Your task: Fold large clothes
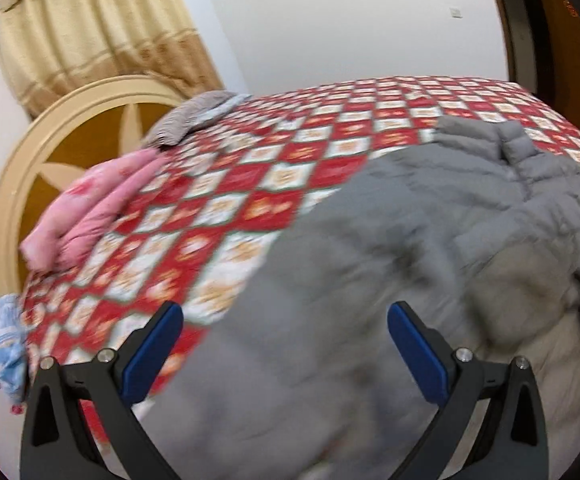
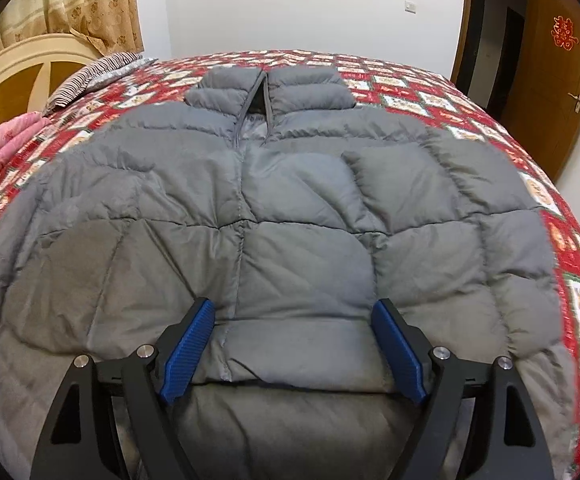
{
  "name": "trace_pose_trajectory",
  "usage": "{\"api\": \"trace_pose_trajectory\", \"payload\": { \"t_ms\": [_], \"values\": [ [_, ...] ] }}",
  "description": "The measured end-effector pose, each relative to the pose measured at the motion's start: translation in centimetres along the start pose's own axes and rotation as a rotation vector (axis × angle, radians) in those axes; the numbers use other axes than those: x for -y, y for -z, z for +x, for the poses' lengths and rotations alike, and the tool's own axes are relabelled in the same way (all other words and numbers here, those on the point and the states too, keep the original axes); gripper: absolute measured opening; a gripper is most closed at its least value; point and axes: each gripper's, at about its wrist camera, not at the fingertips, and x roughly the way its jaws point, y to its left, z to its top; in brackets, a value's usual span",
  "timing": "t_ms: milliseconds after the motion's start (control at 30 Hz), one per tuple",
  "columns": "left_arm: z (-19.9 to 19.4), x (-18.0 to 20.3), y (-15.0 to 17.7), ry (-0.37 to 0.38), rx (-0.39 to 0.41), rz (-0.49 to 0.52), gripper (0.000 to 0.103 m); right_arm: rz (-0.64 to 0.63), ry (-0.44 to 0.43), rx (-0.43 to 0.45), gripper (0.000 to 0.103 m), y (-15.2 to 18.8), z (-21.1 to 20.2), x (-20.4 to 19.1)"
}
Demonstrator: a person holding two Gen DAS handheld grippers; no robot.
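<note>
Grey quilted puffer jacket (image 2: 290, 208) lies spread front-up on the red-and-white checked bedspread (image 2: 410, 80), collar far, ready for folding. Right gripper (image 2: 294, 312) straddles the hem, fingers apart. Left gripper (image 1: 285, 316), apparently empty through blur, also stands apart.

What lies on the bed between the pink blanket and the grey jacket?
Only bare red checked bedspread lies between the pink blanket and the grey jacket. The left wrist view shows it best, though blurred.
</note>
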Motion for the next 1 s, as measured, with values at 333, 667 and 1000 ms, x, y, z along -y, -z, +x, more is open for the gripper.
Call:
{"api": "trace_pose_trajectory", "payload": {
  "t_ms": [333,667,1000],
  "values": [
    [1.5,-10.8,12.1,-0.028,-0.255,-0.198,0.103,-0.106,-0.010,0.072,0.081,4.7,-7.7,0.3],
    [2.2,-10.6,9.6,0.018,-0.203,-0.237,0.021,-0.115,0.044,0.121,0.081,6.9,-10.0,2.2],
    [-7.0,-7.4,-4.2,-0.108,0.200,-0.083,0.019,-0.015,0.130,0.124,0.081,6.7,-10.0,7.3]
  ]
}}
